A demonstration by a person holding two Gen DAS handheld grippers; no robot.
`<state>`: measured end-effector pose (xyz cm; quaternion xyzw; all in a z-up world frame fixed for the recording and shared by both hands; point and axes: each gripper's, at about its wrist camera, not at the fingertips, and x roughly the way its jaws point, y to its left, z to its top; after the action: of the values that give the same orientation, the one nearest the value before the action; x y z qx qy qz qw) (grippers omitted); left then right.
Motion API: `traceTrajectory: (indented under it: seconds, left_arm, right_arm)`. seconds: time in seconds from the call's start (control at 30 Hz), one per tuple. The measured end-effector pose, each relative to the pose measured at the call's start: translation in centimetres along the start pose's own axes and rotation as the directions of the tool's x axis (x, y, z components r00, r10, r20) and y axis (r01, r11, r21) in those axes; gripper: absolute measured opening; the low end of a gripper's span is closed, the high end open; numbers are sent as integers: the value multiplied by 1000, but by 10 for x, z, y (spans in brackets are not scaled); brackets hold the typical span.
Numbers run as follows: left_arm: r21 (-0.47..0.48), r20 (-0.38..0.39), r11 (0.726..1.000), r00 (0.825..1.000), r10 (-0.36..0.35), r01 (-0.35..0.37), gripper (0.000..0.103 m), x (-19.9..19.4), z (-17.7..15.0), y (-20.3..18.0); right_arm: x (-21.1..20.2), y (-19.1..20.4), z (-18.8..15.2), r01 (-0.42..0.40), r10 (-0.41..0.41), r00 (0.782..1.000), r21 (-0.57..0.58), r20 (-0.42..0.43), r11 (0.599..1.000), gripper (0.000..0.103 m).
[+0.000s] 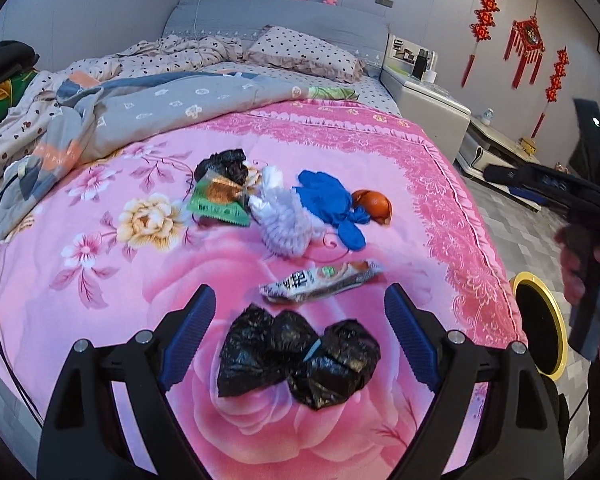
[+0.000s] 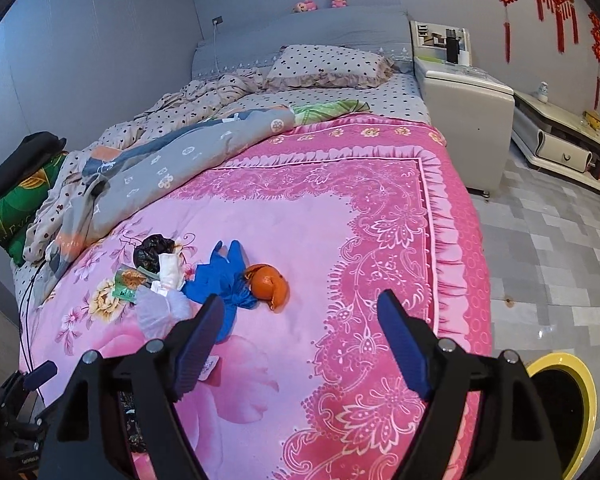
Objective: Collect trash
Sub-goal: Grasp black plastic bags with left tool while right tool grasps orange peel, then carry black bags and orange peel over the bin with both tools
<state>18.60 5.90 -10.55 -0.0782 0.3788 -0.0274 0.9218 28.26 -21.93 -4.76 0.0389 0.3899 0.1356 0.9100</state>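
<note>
Trash lies on a pink floral bedspread (image 1: pixel 120 280). In the left wrist view my left gripper (image 1: pixel 300 336) is open, its jaws on either side of a crumpled black plastic bag (image 1: pixel 300 358). Just beyond lies a white snack wrapper (image 1: pixel 320 282). Farther off are a white bag (image 1: pixel 286 220), a blue glove (image 1: pixel 332 204), an orange peel (image 1: pixel 374 204), a green wrapper (image 1: pixel 218 204) and another black bag (image 1: pixel 224 164). In the right wrist view my right gripper (image 2: pixel 300 340) is open and empty above the bedspread (image 2: pixel 320 220), near the blue glove (image 2: pixel 224 280) and orange peel (image 2: pixel 268 282).
A yellow-rimmed black bin stands on the floor at the bed's right side (image 1: pixel 540 328), also in the right wrist view (image 2: pixel 564 404). Rumpled quilts (image 1: pixel 140 108) and a pillow (image 1: pixel 304 52) fill the far bed. A white nightstand (image 2: pixel 464 96) stands to the right.
</note>
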Motion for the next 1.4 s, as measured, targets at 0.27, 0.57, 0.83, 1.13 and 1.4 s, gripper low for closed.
traceTrajectory:
  seconds: [0.27, 0.57, 0.83, 1.13, 1.4]
  left_arm:
    - [-29, -6, 999, 1000, 19, -19, 82, 19, -22, 6]
    - [-34, -42, 999, 999, 23, -24, 82, 46, -35, 8]
    - [-71, -73, 997, 997, -18, 12, 82, 68, -36, 6]
    - [-76, -68, 997, 997, -30, 25, 59, 80, -47, -6]
    - [-7, -17, 1000, 1000, -7, 7, 32, 73, -54, -20]
  right_arm:
    - [61, 18, 0, 7, -9, 999, -42, -40, 999, 75]
    - [118, 21, -3, 35, -40, 996, -67, -80, 997, 75]
    - [155, 23, 2, 39, -49, 993, -91, -106, 995, 75]
    - [186, 31, -3, -10, -10, 986, -117, -167, 993, 57]
    - [186, 41, -5, -52, 29, 984, -131, -173, 990, 33]
